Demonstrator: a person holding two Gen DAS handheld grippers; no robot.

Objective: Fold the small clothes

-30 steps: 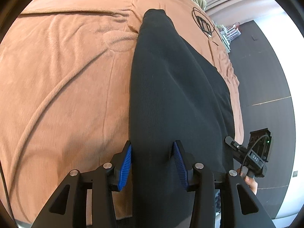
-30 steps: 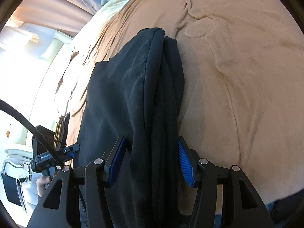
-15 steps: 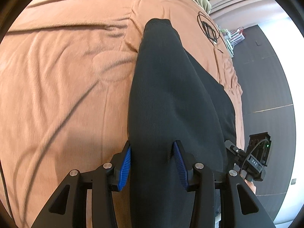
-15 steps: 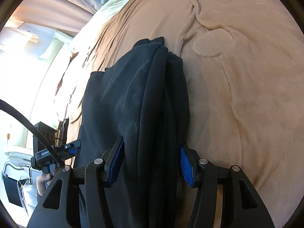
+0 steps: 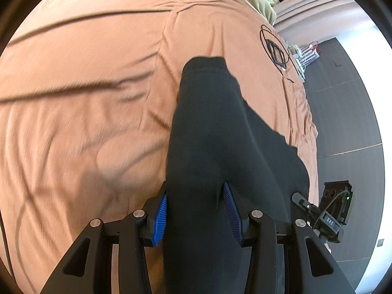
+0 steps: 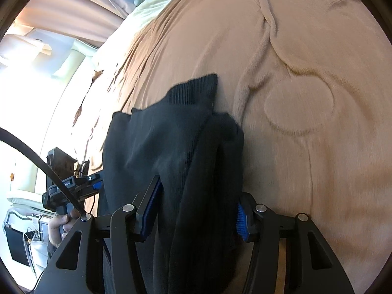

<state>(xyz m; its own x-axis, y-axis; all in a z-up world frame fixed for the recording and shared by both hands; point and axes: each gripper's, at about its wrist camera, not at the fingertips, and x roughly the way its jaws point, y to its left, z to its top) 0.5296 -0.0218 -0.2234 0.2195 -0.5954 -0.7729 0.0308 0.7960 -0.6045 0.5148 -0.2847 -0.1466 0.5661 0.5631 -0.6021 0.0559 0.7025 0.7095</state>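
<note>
I have the dark garment [image 5: 220, 147] pinched at its near end in both grippers: the left gripper [image 5: 196, 210] is clamped on one bunch of it, and the right gripper [image 6: 193, 210], whose fingers have just been closing, squeezes a thicker roll of folds. Its long axis runs straight away from both sets of fingers, out across the brown bedspread [image 5: 85, 122] toward the far cuff. The garment hangs between the two grippers near the bed's near edge. I judge the next move lays that far end down first.
</note>
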